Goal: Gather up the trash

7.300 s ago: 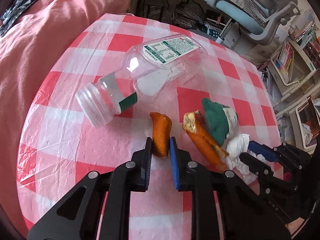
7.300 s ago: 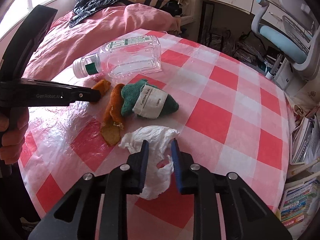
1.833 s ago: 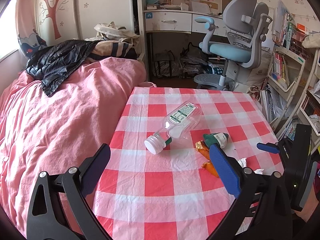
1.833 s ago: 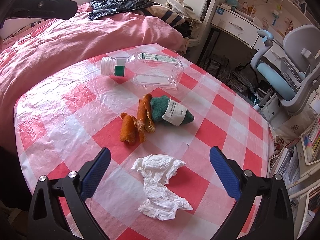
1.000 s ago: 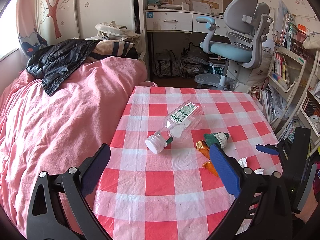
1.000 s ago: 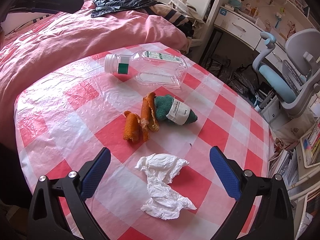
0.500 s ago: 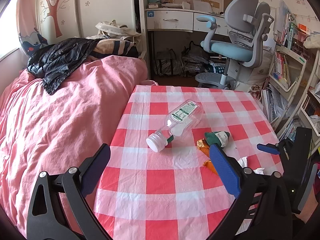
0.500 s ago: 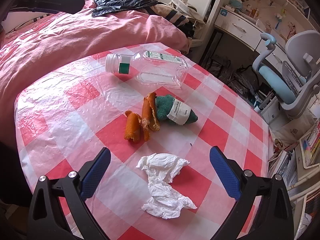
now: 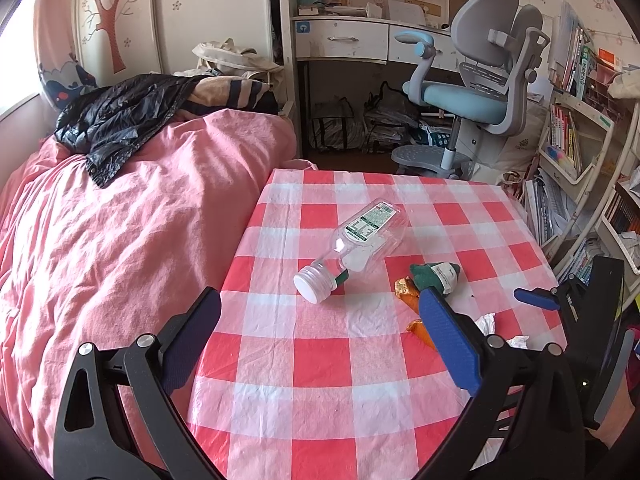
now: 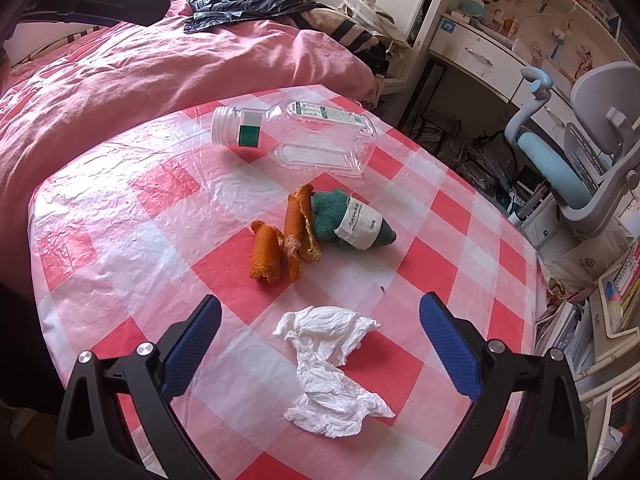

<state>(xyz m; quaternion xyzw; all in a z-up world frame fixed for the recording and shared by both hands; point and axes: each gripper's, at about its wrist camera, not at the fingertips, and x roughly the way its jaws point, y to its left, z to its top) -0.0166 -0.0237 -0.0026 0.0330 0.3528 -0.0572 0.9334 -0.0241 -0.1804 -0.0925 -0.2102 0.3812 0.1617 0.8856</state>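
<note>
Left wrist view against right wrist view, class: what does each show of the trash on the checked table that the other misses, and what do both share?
Only the left wrist view shows the right gripper, open beside the table. Only the right wrist view shows the white tissue whole, and both orange peels unblocked. Both show the clear plastic bottle on its side, the green wrapper and the checked tablecloth.

The tabletop (image 10: 472, 248) is covered in a red-and-white checked plastic sheet, glossy and finely wrinkled. Between the right tongs (image 10: 320, 344), a crumpled white paper tissue (image 10: 332, 364) is seen, matt and creased. Beyond it, dried orange peel (image 10: 280, 240) looks rough and dull beside a fuzzy green cloth (image 10: 352, 224) banded with a paper label. Farther off, a clear, shiny plastic bottle (image 10: 312, 140) carries a ribbed white cap. The tongs' pads (image 10: 448, 344) are textured blue on matt black plastic.
</note>
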